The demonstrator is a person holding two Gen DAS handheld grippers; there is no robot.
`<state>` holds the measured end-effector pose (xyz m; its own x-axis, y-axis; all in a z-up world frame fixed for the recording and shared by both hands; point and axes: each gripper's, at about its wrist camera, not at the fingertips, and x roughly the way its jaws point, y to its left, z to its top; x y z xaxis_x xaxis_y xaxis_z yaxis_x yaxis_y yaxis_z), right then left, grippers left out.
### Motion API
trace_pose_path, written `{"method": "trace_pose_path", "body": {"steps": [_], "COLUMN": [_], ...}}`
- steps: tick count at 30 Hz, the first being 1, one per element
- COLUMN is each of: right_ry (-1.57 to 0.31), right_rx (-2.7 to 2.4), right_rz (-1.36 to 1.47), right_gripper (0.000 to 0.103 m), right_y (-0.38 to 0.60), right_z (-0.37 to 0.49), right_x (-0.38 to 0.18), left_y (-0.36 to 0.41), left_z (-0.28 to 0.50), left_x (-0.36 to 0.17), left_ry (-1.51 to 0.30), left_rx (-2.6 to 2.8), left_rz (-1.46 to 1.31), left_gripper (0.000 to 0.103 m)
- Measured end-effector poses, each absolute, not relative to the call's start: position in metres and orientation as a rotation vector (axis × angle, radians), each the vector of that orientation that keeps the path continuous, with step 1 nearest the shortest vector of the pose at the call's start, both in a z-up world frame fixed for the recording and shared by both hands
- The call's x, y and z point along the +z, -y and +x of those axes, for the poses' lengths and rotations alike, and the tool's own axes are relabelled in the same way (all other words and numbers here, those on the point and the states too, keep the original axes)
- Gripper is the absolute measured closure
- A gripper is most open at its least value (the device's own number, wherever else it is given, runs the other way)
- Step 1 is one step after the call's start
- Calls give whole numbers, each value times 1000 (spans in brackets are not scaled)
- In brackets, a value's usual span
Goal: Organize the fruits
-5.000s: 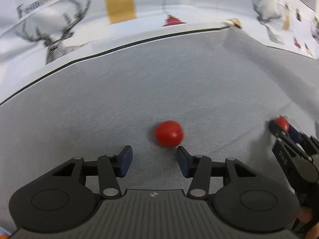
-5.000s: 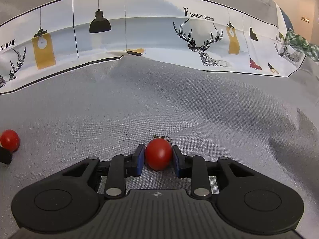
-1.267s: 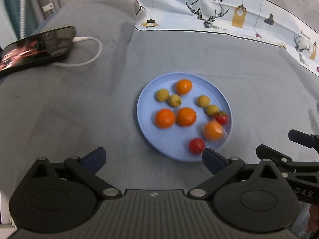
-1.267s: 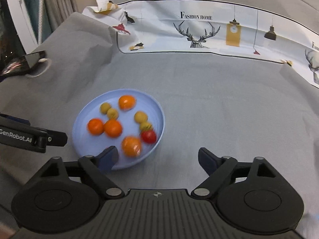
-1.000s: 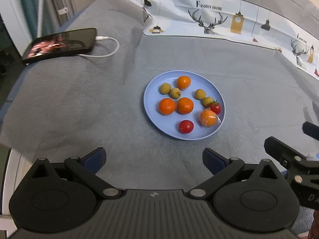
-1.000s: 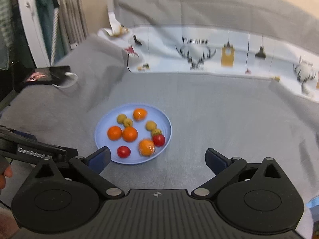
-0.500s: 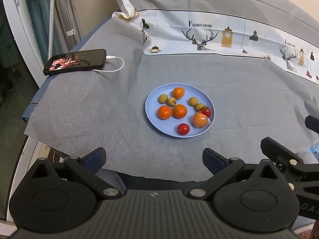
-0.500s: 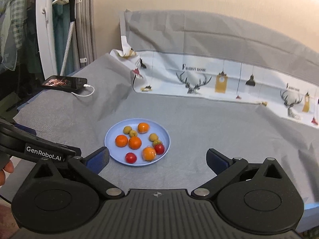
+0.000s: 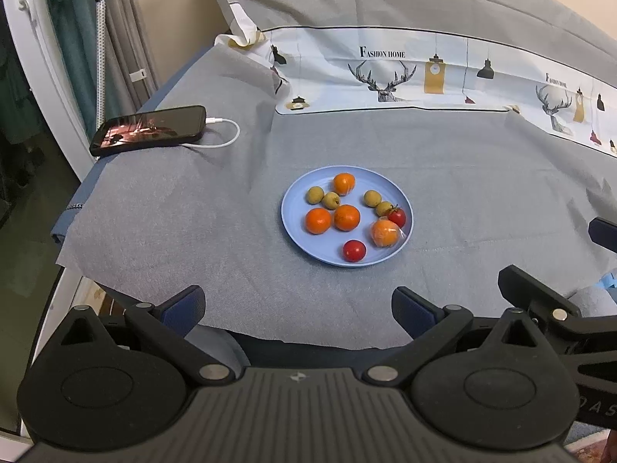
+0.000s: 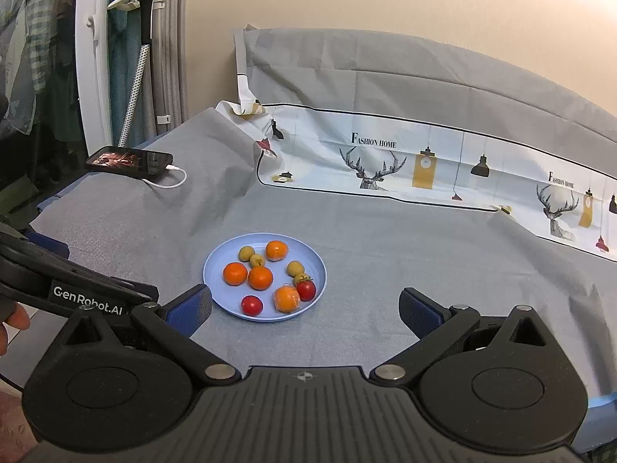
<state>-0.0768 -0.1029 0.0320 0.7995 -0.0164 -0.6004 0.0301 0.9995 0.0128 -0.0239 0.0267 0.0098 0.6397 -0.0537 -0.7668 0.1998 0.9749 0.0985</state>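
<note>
Setting: We see a bench [image 9: 185, 231] covered with a grey cloth [image 10: 424, 254]; a white printed strip with deer, lamps and the words "Fashion home" [image 10: 385, 162] runs along the back.

Plate: A round light-blue plate [image 9: 297, 231] sits near the middle of the grey cloth, holding all the fruit we can see.

Oranges: Four small orange fruits [image 9: 346, 217] lie on the plate. One is at the far rim, two sit side by side near the centre, and one at the right looks wrapped in clear film [image 9: 384, 232].

Green-yellow fruits: Four small round ones [image 9: 315, 195] lie across the far half of the plate, two on the left and two on the right.

Tomatoes: Two red cherry tomatoes are on the plate. One [image 9: 354, 250] lies alone near the front rim; the other [image 9: 396, 216], with a green stem, is just beside the wrapped orange.

Left gripper [image 9: 299, 306]: Its blue-padded fingers are spread wide and hold nothing. It hovers well back from the plate, at the near edge of the bench.

Right gripper [image 10: 304, 308]: Also spread wide and empty, held back from the plate.

Phone: A dark phone [image 9: 150, 129] with a lit screen lies at the far left of the bench, with a white cable [image 9: 227, 137] plugged in.

Person: A bit of a hand [image 10: 13, 320] shows at the left edge of the right wrist view.
</note>
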Motion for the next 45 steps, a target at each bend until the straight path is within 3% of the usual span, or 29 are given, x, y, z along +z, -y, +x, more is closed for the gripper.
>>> {"method": "trace_pose_path", "body": {"steps": [45], "right_ry": [-681], "right_rx": [4], "right_rz": [42], "right_gripper": [1], "right_y": [109], "right_z": [-68], "right_x": [17], "left_y": [-14], "left_z": [-14], "left_x": [-2], "left_ry": [-915], "left_rx": [-83], "left_rz": [275], "left_gripper": [0]}}
